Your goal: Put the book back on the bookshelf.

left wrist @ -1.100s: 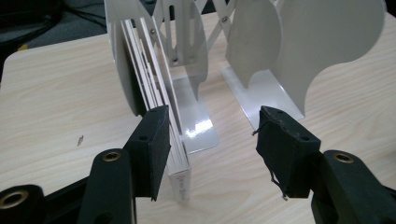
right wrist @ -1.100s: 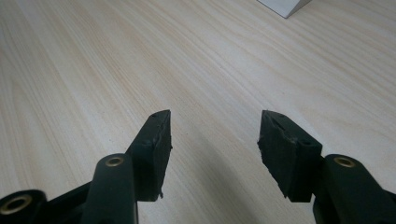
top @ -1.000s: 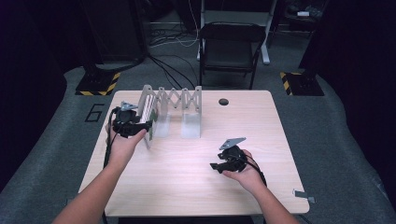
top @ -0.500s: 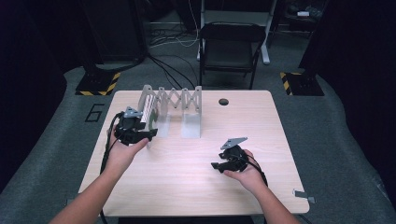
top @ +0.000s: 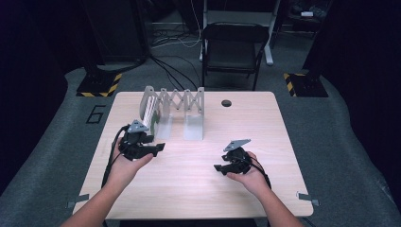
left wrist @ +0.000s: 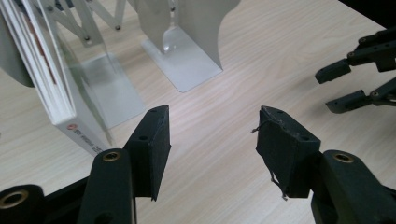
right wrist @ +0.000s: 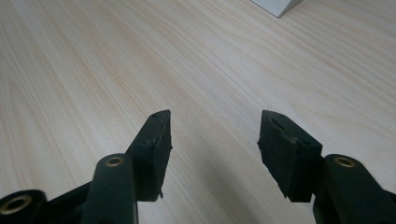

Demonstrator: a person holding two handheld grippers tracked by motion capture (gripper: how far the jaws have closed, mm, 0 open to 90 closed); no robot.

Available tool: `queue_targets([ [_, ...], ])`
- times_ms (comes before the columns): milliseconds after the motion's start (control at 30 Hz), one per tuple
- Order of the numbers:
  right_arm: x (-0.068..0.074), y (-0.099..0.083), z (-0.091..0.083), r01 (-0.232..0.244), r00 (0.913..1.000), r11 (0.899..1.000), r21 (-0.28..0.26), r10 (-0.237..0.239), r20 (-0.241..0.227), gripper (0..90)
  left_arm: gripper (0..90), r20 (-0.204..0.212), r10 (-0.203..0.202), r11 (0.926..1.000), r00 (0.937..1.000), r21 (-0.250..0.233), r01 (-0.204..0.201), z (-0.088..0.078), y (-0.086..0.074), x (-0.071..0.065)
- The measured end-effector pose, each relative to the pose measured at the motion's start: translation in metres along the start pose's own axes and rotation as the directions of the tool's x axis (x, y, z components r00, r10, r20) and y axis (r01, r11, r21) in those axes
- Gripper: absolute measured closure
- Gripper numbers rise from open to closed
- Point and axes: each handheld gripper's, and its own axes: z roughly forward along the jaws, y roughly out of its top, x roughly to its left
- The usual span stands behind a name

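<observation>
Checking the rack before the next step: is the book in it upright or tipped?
Upright. The book stands on its bottom edge on the rack base, spine facing out; the high view shows it at the rack's left end.

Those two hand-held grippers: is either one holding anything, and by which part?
Nothing is held. The left hand-held gripper and the right hand-held gripper both have open jaws with bare table between.

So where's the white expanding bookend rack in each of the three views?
High view: the rack stands at the table's far left-centre, beyond the left gripper.
Left gripper view: upper left, its plates and lattice beyond the open fingers.
Right gripper view: a white base-plate corner at the top edge, probably the rack's.
Shared landmark: the light wood table.
</observation>
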Motion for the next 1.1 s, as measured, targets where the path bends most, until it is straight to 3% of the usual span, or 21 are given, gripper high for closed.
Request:
queue_targets([
  [300, 0.0, 0.0, 0.0, -0.004, 1.0, 1.0, 0.001, 0.004, 0.0, 44.0, 44.4, 0.03, 0.023, 0.9997, 0.9993, 0.012, -0.023, 0.014, -0.03, -0.007],
  [600, 0.0, 0.0, 0.0, -0.002, 1.0, 1.0, 0.004, 0.002, -0.001, 44.0, 44.4, 0.059, -0.021, 0.9998, 0.998, 0.007, 0.02, 0.025, -0.064, -0.004],
  [733, 0.0, 0.0, 0.0, 0.001, 1.0, 1.0, 0.0, -0.001, 0.003, 43.9, 44.4, 0.063, -0.026, 0.9997, 0.9977, -0.001, 0.026, 0.028, -0.073, -0.005],
  [1000, 0.001, 0.0, 0.0, -0.007, 1.0, 1.0, -0.001, 0.007, 0.004, 44.0, 44.4, 0.049, 0.014, 0.9999, 0.9987, 0.003, -0.014, 0.035, -0.087, -0.007],
  [1100, 0.0, 0.0, -0.002, 0.002, 1.0, 1.0, -0.005, -0.002, 0.006, 44.0, 44.4, 0.055, 0.0, 0.9999, 0.9985, -0.01, 0.001, 0.037, -0.093, -0.007],
])
